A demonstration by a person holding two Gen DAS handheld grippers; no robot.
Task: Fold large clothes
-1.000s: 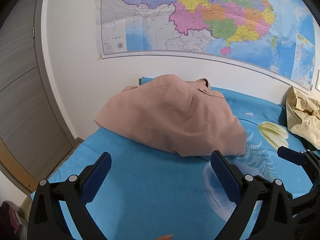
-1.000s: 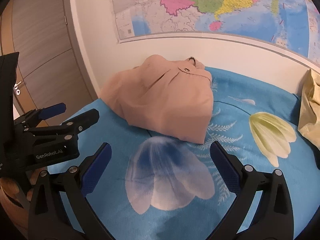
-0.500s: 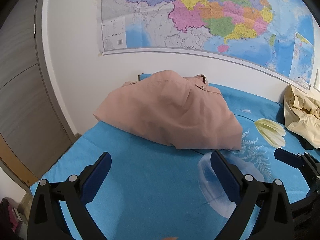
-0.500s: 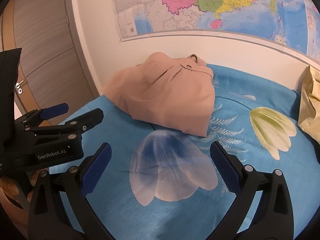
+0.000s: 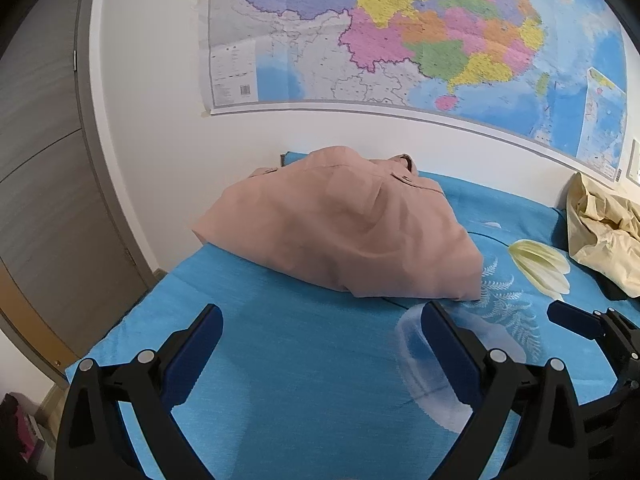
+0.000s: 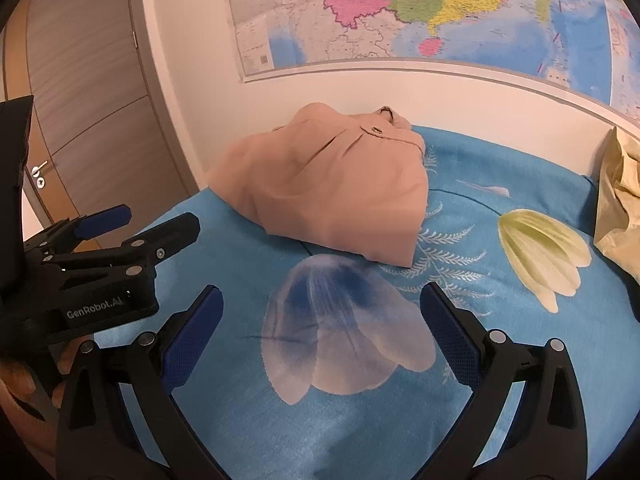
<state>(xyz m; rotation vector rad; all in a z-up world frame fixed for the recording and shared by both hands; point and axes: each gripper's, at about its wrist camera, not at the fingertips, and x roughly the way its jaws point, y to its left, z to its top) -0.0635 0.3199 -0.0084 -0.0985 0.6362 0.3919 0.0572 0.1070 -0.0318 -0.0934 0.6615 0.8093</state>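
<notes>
Fingers of the left gripper and right gripper are spread wide, holding nothing above the blue bed. Beyond them at 12 o'clock lies the folded pink garment. A cream garment sits at 2 o'clock.

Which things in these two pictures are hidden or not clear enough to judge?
- Pink garment: both views show only its top layer; the folds underneath are hidden by its own cloth.
- Cream garment: cut off by the right edge in both views.
- Map: print too small to read.
- Left gripper, right wrist view: its body is cut by the left edge.
</notes>
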